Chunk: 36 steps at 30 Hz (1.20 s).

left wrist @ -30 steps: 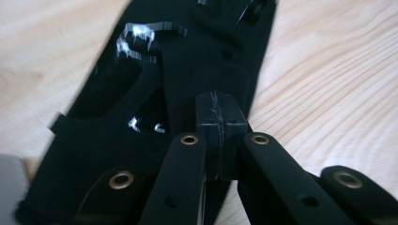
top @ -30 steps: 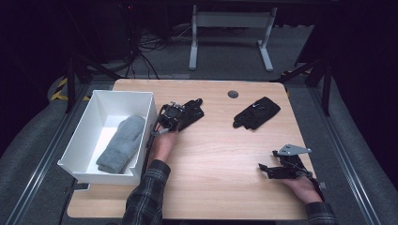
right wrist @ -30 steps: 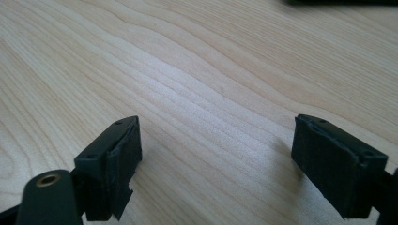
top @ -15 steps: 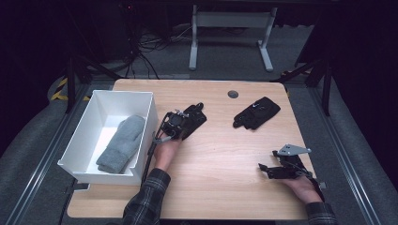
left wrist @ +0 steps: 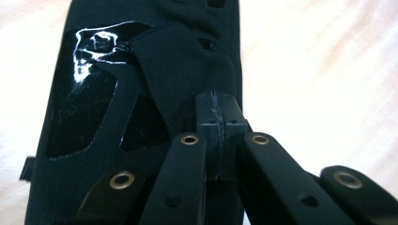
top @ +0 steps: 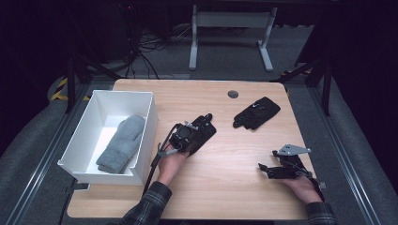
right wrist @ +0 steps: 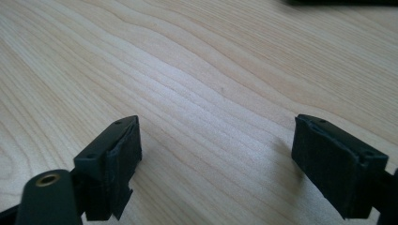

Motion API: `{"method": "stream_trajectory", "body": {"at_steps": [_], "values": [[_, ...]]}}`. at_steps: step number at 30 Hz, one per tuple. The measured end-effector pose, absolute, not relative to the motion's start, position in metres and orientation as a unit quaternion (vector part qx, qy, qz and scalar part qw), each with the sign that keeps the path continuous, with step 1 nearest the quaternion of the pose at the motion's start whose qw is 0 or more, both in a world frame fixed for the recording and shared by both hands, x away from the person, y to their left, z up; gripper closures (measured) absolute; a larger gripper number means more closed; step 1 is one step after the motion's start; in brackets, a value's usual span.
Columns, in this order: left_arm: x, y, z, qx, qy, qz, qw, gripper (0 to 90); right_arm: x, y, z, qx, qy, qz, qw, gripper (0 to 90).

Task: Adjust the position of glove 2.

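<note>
Gloves were being gathered into the white bin (top: pixel 143 136) at the left of the wooden surface (top: pixel 225 187), where a grey mitten (top: pixel 121 143) already lay. Just right of the bin's wall, the left gripper (top: pixel 187 138) had its jaws pressed together on the near edge of a black glove (top: pixel 202 131); the left gripper view showed dark fabric with a glossy patch (left wrist: pixel 84 108) pinched at the closed tips. The step in hand seemed to be carrying this glove toward the bin; the next move would call for lifting it clear of the bin's wall and releasing it beside the mitten. Farther right a second black glove (top: pixel 256 112) lay apart, untouched. At the far right the right gripper (top: pixel 270 169) rested low over bare wood, jaws wide and holding nothing.
</note>
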<state>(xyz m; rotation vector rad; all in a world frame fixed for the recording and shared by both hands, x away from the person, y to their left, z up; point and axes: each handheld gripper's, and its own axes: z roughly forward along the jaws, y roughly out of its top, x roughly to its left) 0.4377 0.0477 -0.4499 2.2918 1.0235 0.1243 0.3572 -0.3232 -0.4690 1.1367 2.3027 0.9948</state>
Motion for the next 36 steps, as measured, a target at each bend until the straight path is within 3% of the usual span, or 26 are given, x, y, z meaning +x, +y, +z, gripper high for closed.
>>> {"method": "stream_trajectory", "body": {"at_steps": [9,15,21,36], "values": [[0.419,0.035,-0.446,0.876,0.353,0.022,0.328,89.8,0.357,-0.323,-0.469,0.405,0.821,0.354,0.193,16.7],[0.422,0.059,-0.431,0.864,0.371,0.061,0.335,89.8,0.357,-0.323,-0.469,0.405,0.82,0.354,0.193,16.7],[0.425,0.069,-0.442,0.868,0.384,0.062,0.309,89.8,0.357,-0.323,-0.469,0.406,0.82,0.354,0.193,16.7],[0.4,0.065,-0.449,0.876,0.348,-0.016,0.333,89.8,0.358,-0.323,-0.469,0.405,0.821,0.354,0.192,16.7]]}}
